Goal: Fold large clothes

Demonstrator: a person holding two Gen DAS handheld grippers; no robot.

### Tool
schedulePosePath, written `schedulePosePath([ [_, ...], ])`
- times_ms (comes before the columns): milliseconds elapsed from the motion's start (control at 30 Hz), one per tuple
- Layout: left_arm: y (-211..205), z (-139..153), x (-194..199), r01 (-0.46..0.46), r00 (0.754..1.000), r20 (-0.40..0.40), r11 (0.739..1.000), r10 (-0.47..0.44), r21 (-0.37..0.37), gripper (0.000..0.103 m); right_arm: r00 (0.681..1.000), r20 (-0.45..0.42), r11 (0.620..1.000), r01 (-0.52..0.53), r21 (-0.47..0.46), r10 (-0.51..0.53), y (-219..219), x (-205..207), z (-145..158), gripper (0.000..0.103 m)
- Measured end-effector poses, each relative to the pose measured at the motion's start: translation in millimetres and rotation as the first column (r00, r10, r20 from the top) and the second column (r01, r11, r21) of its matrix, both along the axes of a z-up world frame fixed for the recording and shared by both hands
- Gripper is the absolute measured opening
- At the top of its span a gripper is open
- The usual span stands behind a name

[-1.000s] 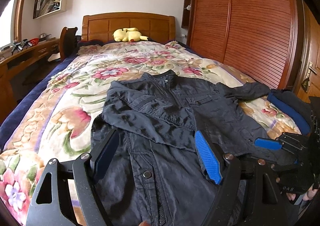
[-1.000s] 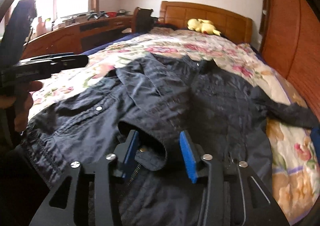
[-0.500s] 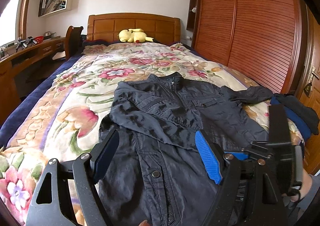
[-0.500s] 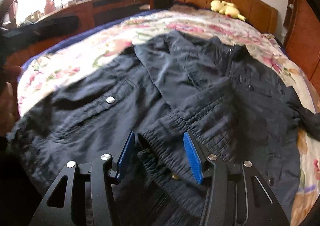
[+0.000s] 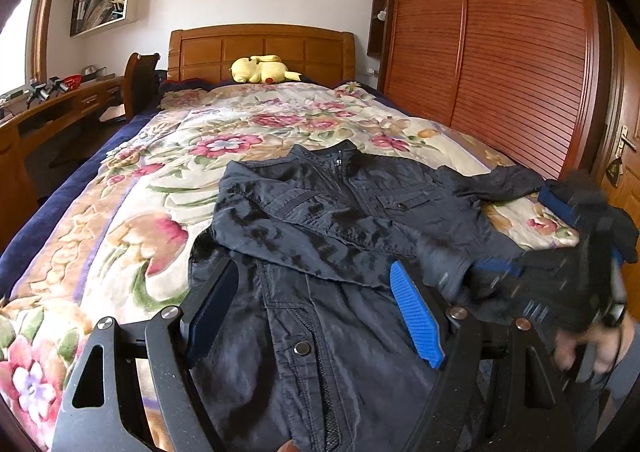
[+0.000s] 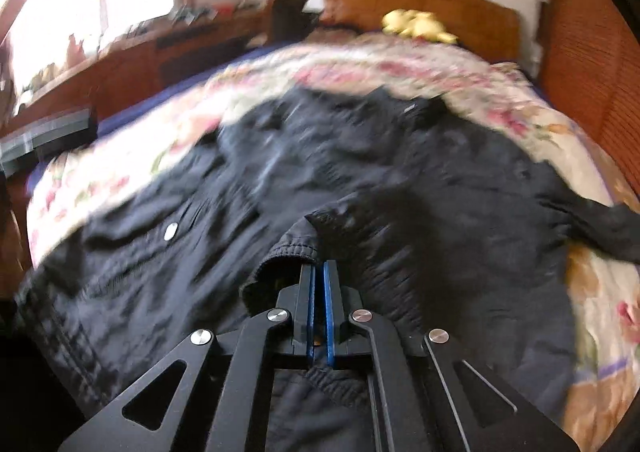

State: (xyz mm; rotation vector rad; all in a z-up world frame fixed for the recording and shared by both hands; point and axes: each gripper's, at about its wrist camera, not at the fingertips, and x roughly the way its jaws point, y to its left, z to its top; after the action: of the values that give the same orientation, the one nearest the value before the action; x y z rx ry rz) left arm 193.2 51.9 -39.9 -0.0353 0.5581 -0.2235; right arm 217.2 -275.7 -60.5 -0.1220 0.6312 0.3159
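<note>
Fingers of the right gripper (image 6: pixel 319 272) clamp the jacket's (image 5: pixel 360 219) elastic cuff (image 6: pixel 288 258), motion-blurred; left gripper (image 5: pixel 316 308) hovers agape over dark, creased fabric.

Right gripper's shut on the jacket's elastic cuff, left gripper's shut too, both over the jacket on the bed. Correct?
Not quite: the left gripper is open, jaws wide apart over the jacket and gripping nothing, as the left wrist view shows. The rest holds: the right gripper is shut on the elastic cuff, and the jacket lies on the bed.
</note>
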Motion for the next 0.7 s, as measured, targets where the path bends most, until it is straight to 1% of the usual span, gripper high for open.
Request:
schedulePosePath([
  [67,-5.4,-0.5,1.2,0.005,1.000,-0.002,1.000,-0.005,0.007,0.079,0.996,0.031,0.997,0.082,-0.004,-0.082,-24.6,-0.9,10.3,0.004],
  [133,-10.0,-0.9,2.4,0.008,1.000,-0.001,1.000,-0.008,0.009,0.079,0.983,0.027,0.983,0.181,0.007,-0.181,-50.2,0.8,15.2,0.004],
  [167,-13.1,-1.8,3.7,0.014,1.000,-0.004,1.000,-0.013,0.004,0.079,0.973,0.018,0.973,0.229,0.014,-0.229,-65.1,2.1,16.7,0.007],
  [233,-20.0,-4.1,6.3,0.025,1.000,-0.011,1.000,-0.025,-0.005,0.079,0.960,0.012,0.959,0.280,0.030,-0.281,-88.2,2.4,17.9,0.012],
  [300,-28.4,-6.2,9.2,0.033,0.999,-0.018,0.999,-0.033,-0.004,0.079,0.951,-0.004,0.950,0.310,0.049,-0.310,-108.6,4.0,15.8,0.021],
  [333,-33.0,-7.1,9.9,0.036,0.999,-0.019,0.999,-0.036,-0.003,0.079,0.948,-0.009,0.946,0.318,0.059,-0.318,-115.9,2.7,14.4,0.022],
  [400,-40.1,-8.4,10.9,0.049,0.999,-0.018,0.999,-0.049,-0.009,0.079,0.943,-0.015,0.941,0.333,0.066,-0.332,-126.1,1.3,11.3,0.029],
  [433,-44.6,-9.4,11.8,0.056,0.998,-0.020,0.998,-0.056,-0.012,0.079,0.941,-0.018,0.939,0.337,0.061,-0.337,-129.6,0.2,9.4,0.031],
  [500,-55.3,-11.9,13.7,0.071,0.997,-0.022,0.997,-0.072,-0.014,0.079,0.940,-0.027,0.939,0.340,0.045,-0.339,-135.5,1.3,5.4,0.039],
  [567,-63.4,-13.6,14.7,0.082,0.996,-0.021,0.997,-0.083,-0.008,0.079,0.941,-0.040,0.941,0.338,0.025,-0.337,-142.8,7.5,2.8,0.045],
  [700,-82.3,-19.0,16.4,0.106,0.994,-0.024,0.994,-0.106,0.030,0.079,0.937,-0.041,0.938,0.347,-0.027,-0.348,-163.3,12.2,7.2,0.050],
])
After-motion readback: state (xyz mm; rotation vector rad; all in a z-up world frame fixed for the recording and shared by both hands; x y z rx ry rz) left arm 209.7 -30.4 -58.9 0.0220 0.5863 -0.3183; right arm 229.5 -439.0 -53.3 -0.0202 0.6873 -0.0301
